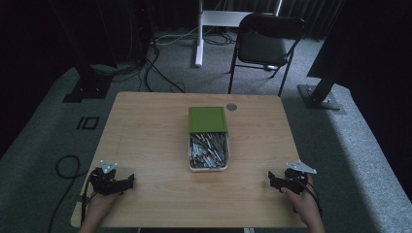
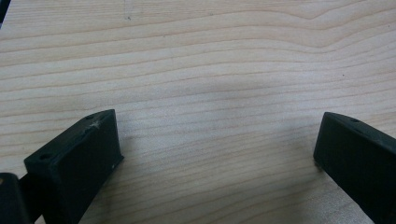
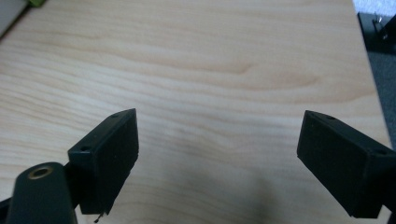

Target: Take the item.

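A white box [image 1: 208, 167] full of several pens or similar thin sticks sits at the middle of the wooden table [image 1: 145, 126], its green lid [image 1: 207, 119] slid back over the far half. My left gripper [image 1: 125, 181] rests near the front left corner, open, with bare wood between its jaws [image 2: 217, 140]. Near the front right corner my right gripper [image 1: 273, 178] also rests open over bare tabletop [image 3: 217, 135]. A hand holds each one from below. Both stand well apart from the box.
A black folding chair [image 1: 265, 43] stands beyond the table's far edge, by a white desk leg [image 1: 198, 34]. A small round grey disc [image 1: 231, 107] lies at the far edge. Cables cross the grey carpet at left [image 1: 68, 167]. Dark stands flank the table.
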A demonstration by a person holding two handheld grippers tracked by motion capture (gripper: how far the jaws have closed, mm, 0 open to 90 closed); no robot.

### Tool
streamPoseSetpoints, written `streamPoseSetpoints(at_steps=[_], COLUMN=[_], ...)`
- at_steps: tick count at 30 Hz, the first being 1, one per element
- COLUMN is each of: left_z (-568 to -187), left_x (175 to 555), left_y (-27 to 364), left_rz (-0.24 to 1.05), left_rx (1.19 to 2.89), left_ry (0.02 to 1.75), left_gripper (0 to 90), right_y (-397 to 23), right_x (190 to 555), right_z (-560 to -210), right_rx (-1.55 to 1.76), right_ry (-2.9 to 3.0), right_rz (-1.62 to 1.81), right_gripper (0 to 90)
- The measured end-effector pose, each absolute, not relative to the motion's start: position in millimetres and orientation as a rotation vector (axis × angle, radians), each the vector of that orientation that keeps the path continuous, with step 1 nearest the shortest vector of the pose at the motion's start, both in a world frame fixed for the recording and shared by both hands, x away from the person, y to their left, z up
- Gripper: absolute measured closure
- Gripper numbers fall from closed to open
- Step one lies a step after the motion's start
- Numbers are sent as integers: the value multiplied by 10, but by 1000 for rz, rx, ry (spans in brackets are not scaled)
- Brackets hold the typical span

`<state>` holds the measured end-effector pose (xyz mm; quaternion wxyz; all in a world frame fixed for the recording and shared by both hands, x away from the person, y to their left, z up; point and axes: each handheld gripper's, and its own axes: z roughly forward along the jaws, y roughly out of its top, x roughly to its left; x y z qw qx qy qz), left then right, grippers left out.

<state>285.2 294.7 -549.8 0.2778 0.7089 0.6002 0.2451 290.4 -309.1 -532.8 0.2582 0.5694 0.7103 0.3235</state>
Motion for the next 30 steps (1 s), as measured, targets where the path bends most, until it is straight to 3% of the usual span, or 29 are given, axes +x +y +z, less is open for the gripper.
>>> streamPoseSetpoints(at_steps=[30], left_z=[-5499], left_x=[2853], left_y=[2947], left_rz=[659], left_rx=[1900], left_ry=[1611], left_gripper=[13], right_y=[-2538], right_x=[3049], right_z=[-4643], right_rx=[1323], right_ry=[1967], right_rz=[1018], right_gripper=[132])
